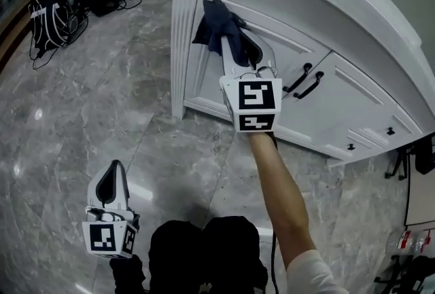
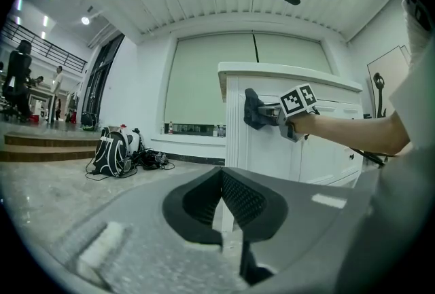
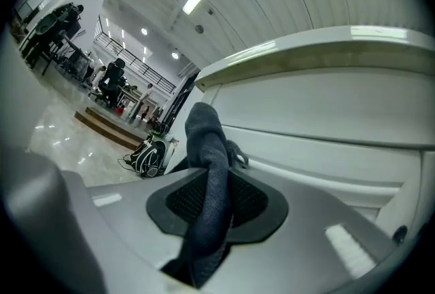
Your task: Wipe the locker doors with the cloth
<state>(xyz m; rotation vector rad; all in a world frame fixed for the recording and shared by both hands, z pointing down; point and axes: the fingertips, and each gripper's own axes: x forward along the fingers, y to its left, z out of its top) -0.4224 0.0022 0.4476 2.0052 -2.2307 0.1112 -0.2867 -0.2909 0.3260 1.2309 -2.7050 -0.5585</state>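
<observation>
Jaws of the right gripper (image 3: 216, 184) are being clenched on the dark cloth (image 1: 215, 21), pressed against the locker door (image 1: 292, 48) at twelve o'clock. At seven o'clock the left gripper (image 1: 115, 170) is being held closed, empty. Cloth is being judged soft, limp, light; a bunched-fold grip is advised.

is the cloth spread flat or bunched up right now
Bunched up: the cloth runs as a thick twisted roll between the right tongs, its end wadded at the locker door.
</observation>
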